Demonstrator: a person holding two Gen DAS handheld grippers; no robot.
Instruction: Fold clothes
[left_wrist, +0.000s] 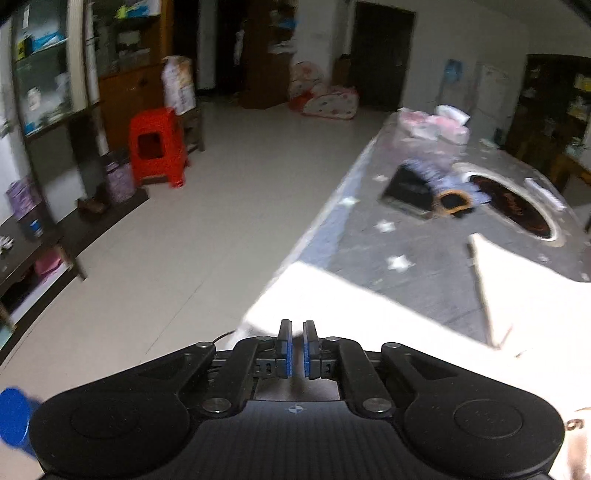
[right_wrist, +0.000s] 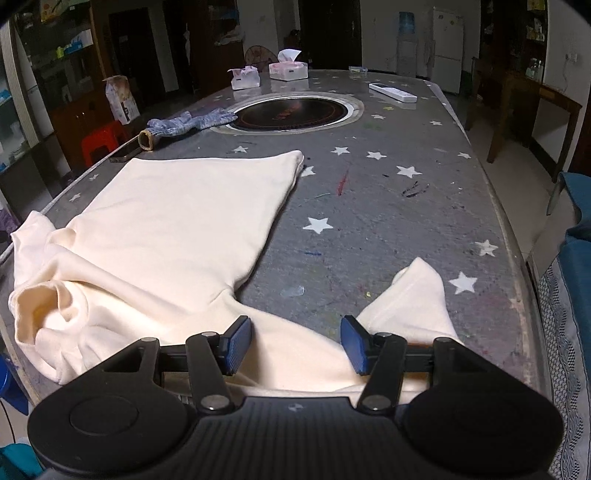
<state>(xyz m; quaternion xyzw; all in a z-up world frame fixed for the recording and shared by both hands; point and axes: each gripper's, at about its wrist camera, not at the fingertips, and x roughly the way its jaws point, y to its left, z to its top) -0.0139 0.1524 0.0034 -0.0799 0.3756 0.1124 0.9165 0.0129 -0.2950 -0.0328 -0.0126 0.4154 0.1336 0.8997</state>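
A cream shirt (right_wrist: 177, 221) lies spread on the grey star-patterned table (right_wrist: 388, 206), its neck and one sleeve bunched at the near left. Its other sleeve (right_wrist: 413, 299) lies at the near right. My right gripper (right_wrist: 297, 345) is open and hangs just above the cloth between body and sleeve, jaws wide apart. In the left wrist view the shirt (left_wrist: 369, 317) shows bright white at the table's edge. My left gripper (left_wrist: 297, 349) sits over that edge with its pads nearly together and nothing visible between them.
A grey glove (right_wrist: 184, 123) and a dark phone (left_wrist: 408, 192) lie beyond the shirt near the round inset cooktop (right_wrist: 291, 112). Tissue boxes (right_wrist: 288, 68) and a remote (right_wrist: 393, 92) sit at the far end. A red stool (left_wrist: 157, 146) stands on the floor left.
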